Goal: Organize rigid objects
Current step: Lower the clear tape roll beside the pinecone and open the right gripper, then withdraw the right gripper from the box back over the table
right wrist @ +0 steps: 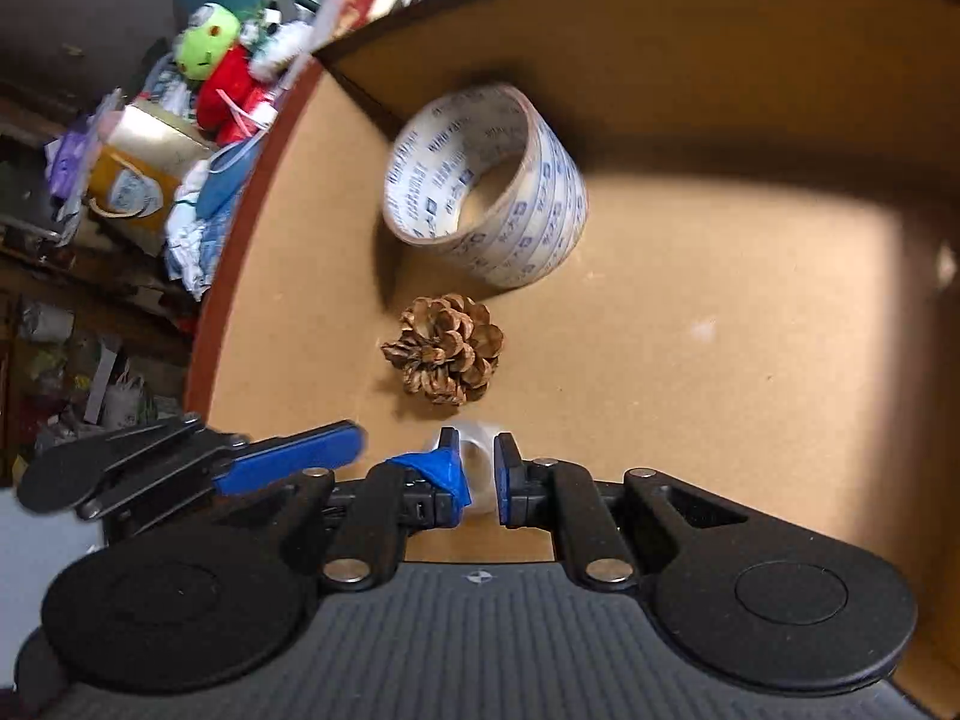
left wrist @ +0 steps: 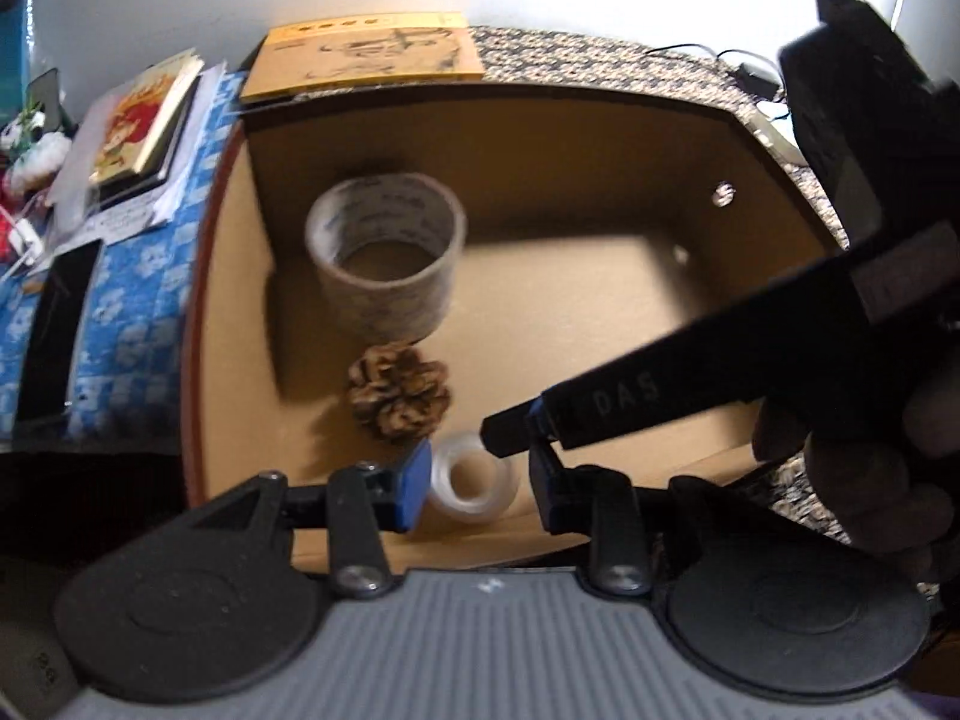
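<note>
Already lined up inside the cardboard box (left wrist: 600, 138): printed tape roll (left wrist: 387, 255) farthest ahead of the left tongs (left wrist: 480, 474), pine cone (left wrist: 399, 399) nearer, clear tape roll (left wrist: 474, 483) between the spread left jaws. Right tongs (right wrist: 477, 468) pinching that clear roll, seemingly mid-placement; nothing else to sort in view.

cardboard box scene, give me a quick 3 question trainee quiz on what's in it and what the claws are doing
1. True or false: the pine cone lies between the big tape roll and the small clear tape roll.
2. Which claw has its fingers on either side of the small clear tape roll? A) the left claw B) the right claw C) both
3. Fill in: all three things rest on the floor of the ____.

Key
1. True.
2. C: each wrist view shows the small roll between that claw's own fingers, and the right claw reaches in from the right in the left view.
3. The cardboard box.
</note>
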Tool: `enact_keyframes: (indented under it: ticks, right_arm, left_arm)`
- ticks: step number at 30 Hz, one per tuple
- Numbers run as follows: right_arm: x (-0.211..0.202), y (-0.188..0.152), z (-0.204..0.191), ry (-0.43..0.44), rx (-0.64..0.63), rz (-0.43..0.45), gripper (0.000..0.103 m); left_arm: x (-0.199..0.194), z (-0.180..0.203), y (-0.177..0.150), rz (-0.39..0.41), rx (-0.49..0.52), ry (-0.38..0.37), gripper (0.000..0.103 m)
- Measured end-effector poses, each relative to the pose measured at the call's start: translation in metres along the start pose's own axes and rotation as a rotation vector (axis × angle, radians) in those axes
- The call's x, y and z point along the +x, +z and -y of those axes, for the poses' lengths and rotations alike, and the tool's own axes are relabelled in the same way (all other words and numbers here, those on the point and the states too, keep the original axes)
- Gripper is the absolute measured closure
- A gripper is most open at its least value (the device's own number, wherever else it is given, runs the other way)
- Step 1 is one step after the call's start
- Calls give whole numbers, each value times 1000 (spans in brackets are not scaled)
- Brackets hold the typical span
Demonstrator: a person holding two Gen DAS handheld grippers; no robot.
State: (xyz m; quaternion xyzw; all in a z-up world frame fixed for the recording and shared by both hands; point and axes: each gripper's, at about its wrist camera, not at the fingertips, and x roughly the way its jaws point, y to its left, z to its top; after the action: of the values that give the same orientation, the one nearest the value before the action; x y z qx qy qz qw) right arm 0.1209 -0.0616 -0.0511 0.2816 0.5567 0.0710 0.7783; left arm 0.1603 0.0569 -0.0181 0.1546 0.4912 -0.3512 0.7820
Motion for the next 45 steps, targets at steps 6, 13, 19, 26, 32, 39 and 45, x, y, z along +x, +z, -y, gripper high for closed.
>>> enact_keyframes:
  ticks: [6,13,19,26,32,39,45]
  right_arm:
    - [2,2,2,69,75,-24,103]
    - [-15,-6,7,-1,114,44,103]
    - [-32,-12,2,-61,77,161,103]
    - [-47,-23,-2,-85,40,275,102]
    - [-55,-27,-3,-88,28,309,101]
    - [-70,-40,0,-80,-28,334,101]
    - [-83,-50,2,-81,-89,362,101]
  left_arm:
    - [-9,-14,1,22,-8,44,69]
    - [-17,-21,-1,50,-26,54,66]
    - [-17,-17,4,56,-28,79,62]
    - [-18,-8,11,68,-22,133,55]
    - [-21,-1,13,70,-45,189,55]
    - [-28,16,12,72,-78,289,53]
    - [-36,30,8,73,-124,353,51]
